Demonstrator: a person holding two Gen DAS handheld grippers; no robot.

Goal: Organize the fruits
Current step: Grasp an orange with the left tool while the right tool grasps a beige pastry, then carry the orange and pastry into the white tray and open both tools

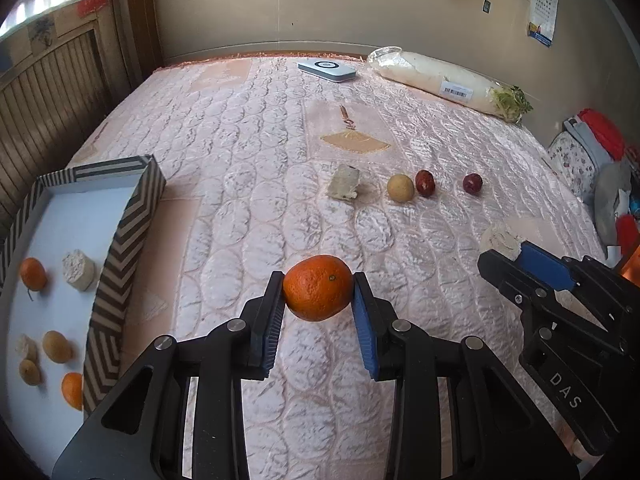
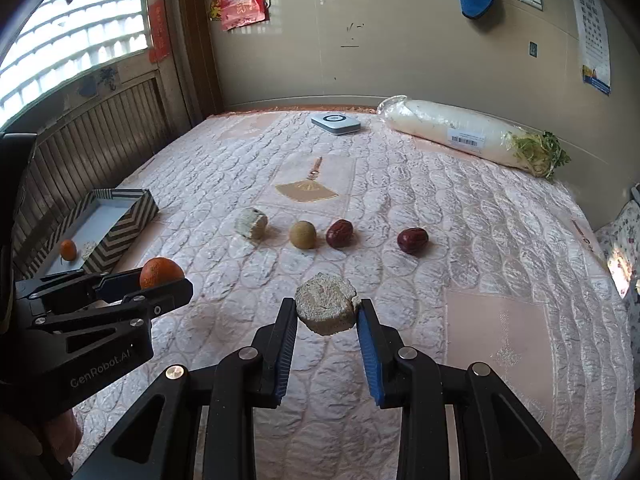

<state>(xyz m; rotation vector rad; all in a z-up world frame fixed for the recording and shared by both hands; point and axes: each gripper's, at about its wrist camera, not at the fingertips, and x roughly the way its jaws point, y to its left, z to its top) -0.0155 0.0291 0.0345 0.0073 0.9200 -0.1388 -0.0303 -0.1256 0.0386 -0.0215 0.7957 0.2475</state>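
Fingers pinch the orange [image 1: 319,288] and the pale chunk [image 2: 326,309], so carry both level over the striped tray [image 1: 120,248] before releasing.

"DAS" stands in white letters on the black right gripper [image 1: 516,254]. "GenRobot.AI" stands on the side of the left gripper [image 2: 168,280]. The barcode label [image 2: 467,139] on the wrapped white radish [image 2: 452,132] is too small to read.
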